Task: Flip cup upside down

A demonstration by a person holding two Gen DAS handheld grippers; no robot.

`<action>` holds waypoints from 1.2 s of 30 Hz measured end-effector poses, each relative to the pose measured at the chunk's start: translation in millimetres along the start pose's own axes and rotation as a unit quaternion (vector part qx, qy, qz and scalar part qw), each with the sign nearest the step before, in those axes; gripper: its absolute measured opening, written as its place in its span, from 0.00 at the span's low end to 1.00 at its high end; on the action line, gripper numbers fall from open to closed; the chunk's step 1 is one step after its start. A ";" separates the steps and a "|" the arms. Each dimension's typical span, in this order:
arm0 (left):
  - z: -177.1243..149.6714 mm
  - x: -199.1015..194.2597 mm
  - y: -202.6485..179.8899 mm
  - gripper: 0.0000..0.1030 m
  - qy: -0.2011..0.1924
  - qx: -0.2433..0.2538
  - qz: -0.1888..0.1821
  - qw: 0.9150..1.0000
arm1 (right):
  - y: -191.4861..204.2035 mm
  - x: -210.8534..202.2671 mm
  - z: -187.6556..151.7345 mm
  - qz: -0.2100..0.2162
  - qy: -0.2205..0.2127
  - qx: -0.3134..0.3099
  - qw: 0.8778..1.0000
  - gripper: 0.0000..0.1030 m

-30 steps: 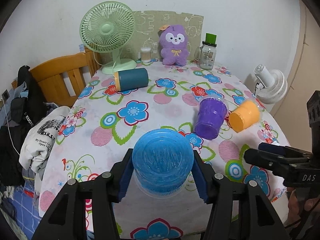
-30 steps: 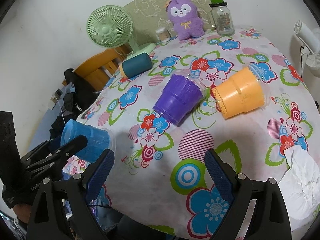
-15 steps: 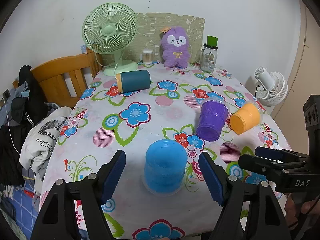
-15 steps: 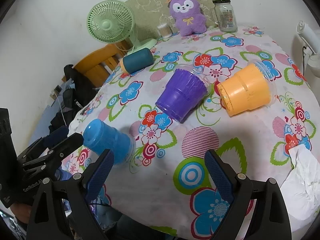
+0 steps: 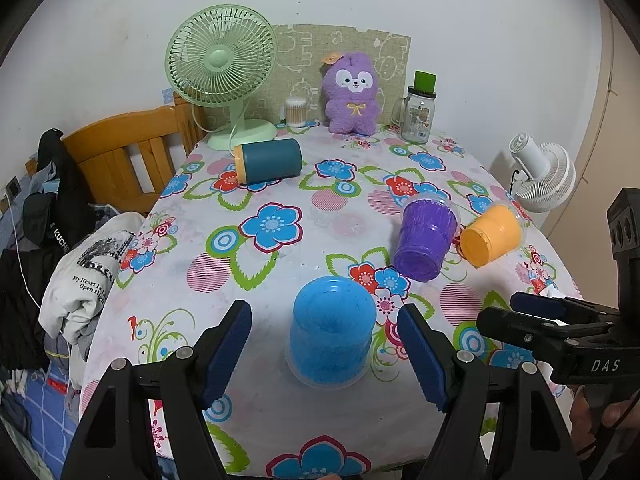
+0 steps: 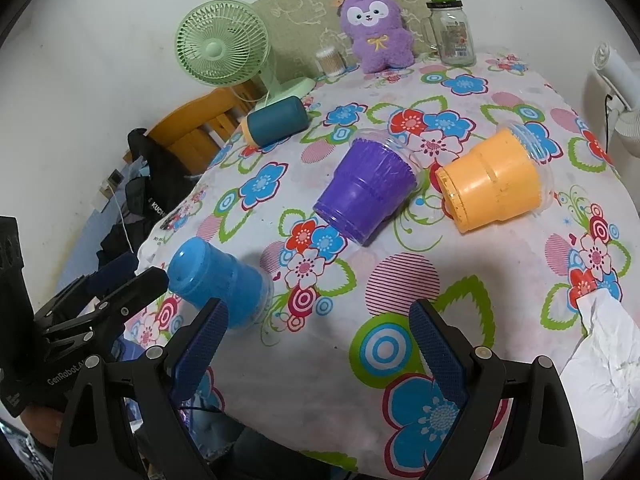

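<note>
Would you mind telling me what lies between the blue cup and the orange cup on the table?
The purple cup lies on its side between the blue cup and the orange cup; the right wrist view shows this best.

Hiding part of the blue cup (image 6: 218, 286) behind the right gripper's left finger (image 6: 200, 344); cropping crumpled tissue (image 6: 604, 364) at the frame's edge.

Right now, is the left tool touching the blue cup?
Apart. The left wrist view shows the left tool open, with bare tablecloth visible between each pad and the blue cup, which stands upside down.
</note>
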State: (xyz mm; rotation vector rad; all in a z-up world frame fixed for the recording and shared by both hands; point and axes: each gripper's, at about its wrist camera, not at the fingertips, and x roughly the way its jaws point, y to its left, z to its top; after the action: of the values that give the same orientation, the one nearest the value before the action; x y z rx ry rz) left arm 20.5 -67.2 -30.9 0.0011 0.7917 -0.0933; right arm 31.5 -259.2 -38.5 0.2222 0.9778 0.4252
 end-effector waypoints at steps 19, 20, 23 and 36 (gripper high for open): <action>-1.1 -25.2 10.1 0.89 -0.027 -0.023 -0.002 0.999 | 29.6 -18.2 4.7 -0.003 -0.027 -0.036 0.999 0.91; -0.7 -26.2 10.8 0.89 -0.028 -0.024 -0.003 0.999 | 31.9 -19.8 5.5 -0.003 -0.030 -0.039 0.999 0.91; -0.5 -30.2 14.1 0.90 -0.034 -0.029 -0.004 0.999 | 38.8 -24.1 7.3 -0.004 -0.038 -0.046 0.998 0.91; 2.2 -59.5 25.9 0.95 -0.086 -0.049 -0.004 0.995 | 68.7 -49.6 13.3 -0.022 -0.091 -0.086 0.992 0.91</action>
State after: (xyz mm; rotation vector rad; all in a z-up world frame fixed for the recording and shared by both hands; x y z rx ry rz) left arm -17.3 -36.5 12.0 -0.1028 0.6236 -0.0617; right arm 1.5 -219.6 31.5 0.0807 0.7604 0.4381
